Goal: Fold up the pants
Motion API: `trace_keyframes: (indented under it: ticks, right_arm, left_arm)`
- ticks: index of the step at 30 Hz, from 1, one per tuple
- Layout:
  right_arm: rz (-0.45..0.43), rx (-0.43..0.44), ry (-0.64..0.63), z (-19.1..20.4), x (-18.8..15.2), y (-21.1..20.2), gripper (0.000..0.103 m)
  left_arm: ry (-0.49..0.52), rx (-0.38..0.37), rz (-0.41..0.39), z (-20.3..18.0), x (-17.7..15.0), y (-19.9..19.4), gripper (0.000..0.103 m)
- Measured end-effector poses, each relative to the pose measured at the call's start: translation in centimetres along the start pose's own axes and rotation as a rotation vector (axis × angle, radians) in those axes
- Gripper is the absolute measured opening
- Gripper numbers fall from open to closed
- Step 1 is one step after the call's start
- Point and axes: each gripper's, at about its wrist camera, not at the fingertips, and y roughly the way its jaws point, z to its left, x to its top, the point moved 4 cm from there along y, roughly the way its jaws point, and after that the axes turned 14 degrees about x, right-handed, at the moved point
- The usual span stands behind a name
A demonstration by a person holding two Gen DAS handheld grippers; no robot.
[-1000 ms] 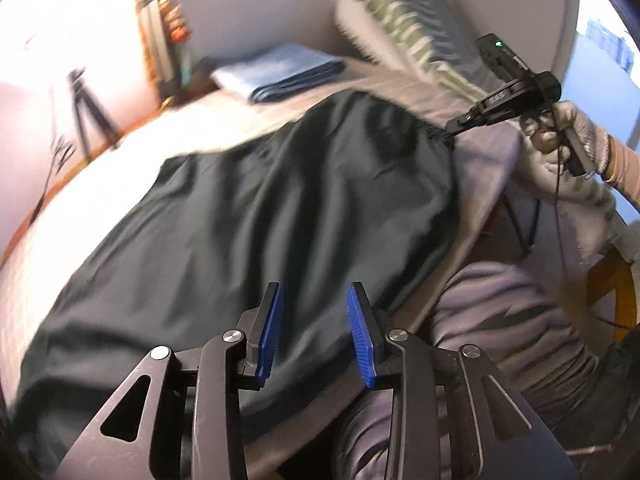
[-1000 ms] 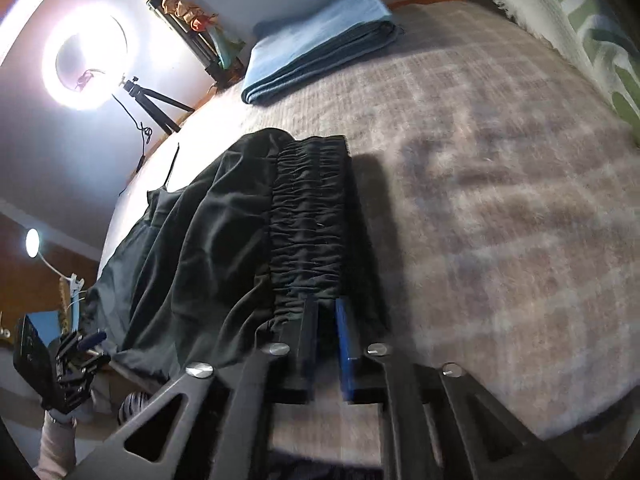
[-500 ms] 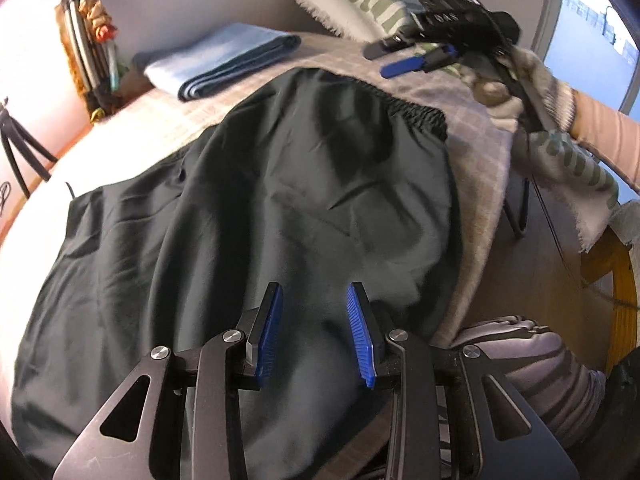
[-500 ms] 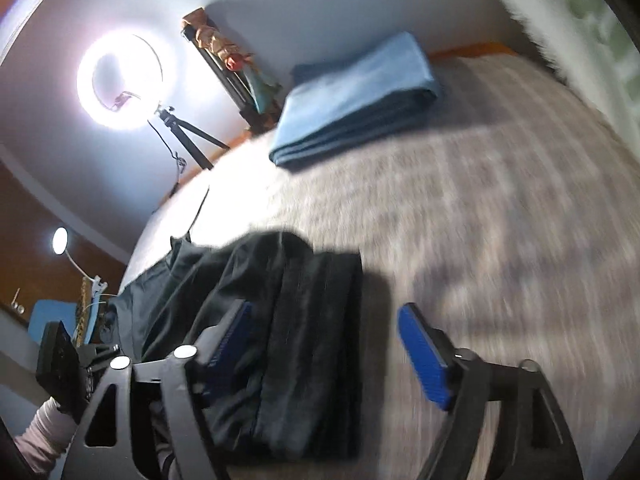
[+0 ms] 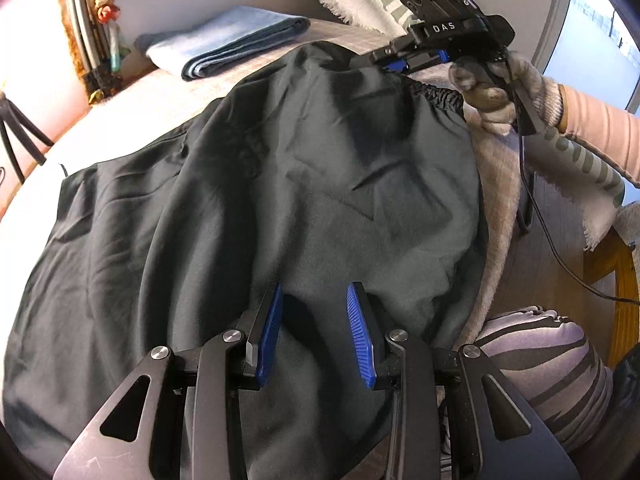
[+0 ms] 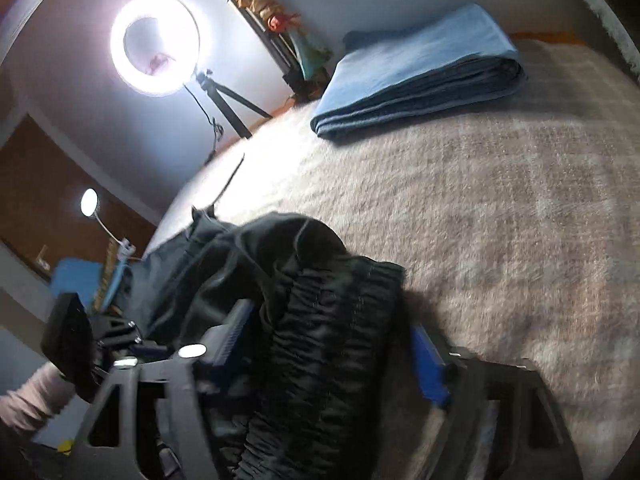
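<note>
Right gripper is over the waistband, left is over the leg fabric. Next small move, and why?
Probably shut the right gripper on the waistband: its jaws stand wide open with the gathered elastic bunched between them, so nothing is gripped yet. The left gripper is open over the flat pants, so it can wait.

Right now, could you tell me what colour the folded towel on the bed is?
Light blue; the folded towel shows best in the right wrist view.
</note>
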Motion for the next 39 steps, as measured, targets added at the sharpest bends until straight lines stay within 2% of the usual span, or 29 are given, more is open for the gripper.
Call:
trace_keyframes:
  ticks: [1,3,6,8,12,13,15,16,17,20,21,23,25,29,31,32,33,35,36,37,39]
  right_arm:
    - [0.006,0.015,0.015,0.2,-0.2,0.3,0.051]
    - [-0.001,-0.004,0.012,1.4,-0.7,0.4,0.046]
    - [-0.045,-0.144,-0.024,4.1,-1.1,-0.2,0.044]
    - [-0.081,-0.213,-0.007,5.1,-1.0,-1.6,0.040]
    - [-0.128,-0.421,-0.031,6.4,-0.2,-5.4,0.035]
    - [-0.120,-0.456,-0.025,6.0,-0.1,-6.1,0.034]
    - [-0.104,-0.454,0.005,5.0,-0.2,-6.5,0.035]
    - [-0.099,-0.452,0.020,4.4,-0.3,-6.4,0.041]
    - [-0.053,-0.474,0.030,3.4,-0.4,-5.4,0.045]
    - [-0.036,-0.493,0.026,3.3,-0.5,-5.2,0.049]
    - [-0.034,-0.513,0.011,3.6,-0.5,-5.3,0.052]
    - [-0.049,-0.554,-0.022,4.6,-0.3,-5.6,0.066]
    - [-0.078,-0.578,-0.074,6.4,-0.2,-6.7,0.067]
    - [-0.085,-0.545,-0.170,11.0,-0.1,-6.8,0.067]
    - [-0.059,-0.455,-0.225,14.1,-0.3,-5.5,0.067]
    - [-0.010,-0.368,-0.284,17.0,-0.5,-3.7,0.067]
    - [-0.010,-0.368,-0.284,17.0,-0.5,-3.7,0.067]
    - [0.048,-0.294,-0.344,19.9,-0.9,-1.3,0.066]
    - [0.085,-0.247,-0.373,21.6,-1.1,0.3,0.065]
    - [0.111,-0.215,-0.390,22.5,-1.3,1.4,0.065]
    - [0.171,-0.156,-0.433,24.7,-1.9,4.0,0.064]
  left_arm:
    - [0.001,0.002,-0.001,0.0,0.0,0.0,0.032]
    - [-0.002,0.006,-0.003,-0.1,-0.1,-0.1,0.032]
    - [-0.009,0.008,-0.008,-0.1,0.2,-0.3,0.031]
    - [-0.010,0.009,-0.036,-0.2,0.8,-1.1,0.031]
    - [-0.055,0.012,-0.121,0.9,1.5,-4.1,0.032]
    - [-0.079,0.016,-0.137,1.6,1.3,-5.0,0.032]
    - [-0.125,0.046,-0.156,3.5,0.4,-6.6,0.032]
    - [-0.147,0.068,-0.160,4.6,-0.3,-7.4,0.032]
    - [-0.175,0.101,-0.158,6.1,-1.4,-8.2,0.032]
    - [-0.287,0.203,-0.123,10.9,-5.7,-10.3,0.032]
    - [-0.334,0.234,-0.106,12.7,-7.2,-10.9,0.032]
    - [-0.439,0.304,-0.067,16.5,-10.9,-11.9,0.032]
    - [-0.533,0.359,-0.028,19.1,-14.6,-12.7,0.032]
    - [-0.658,0.428,0.023,22.0,-20.7,-13.9,0.032]
    - [-0.706,0.447,0.040,22.7,-22.9,-14.1,0.032]
    - [-0.733,0.452,0.045,22.7,-23.7,-14.1,0.032]
    - [-0.753,0.450,0.046,23.1,-24.5,-14.3,0.032]
    - [-0.807,0.441,0.046,23.2,-25.5,-14.5,0.033]
    - [-0.839,0.434,0.046,23.8,-26.1,-14.5,0.036]
    - [-0.865,0.436,0.046,24.0,-26.7,-14.8,0.044]
    - [-0.936,0.444,0.040,25.4,-28.4,-15.5,0.047]
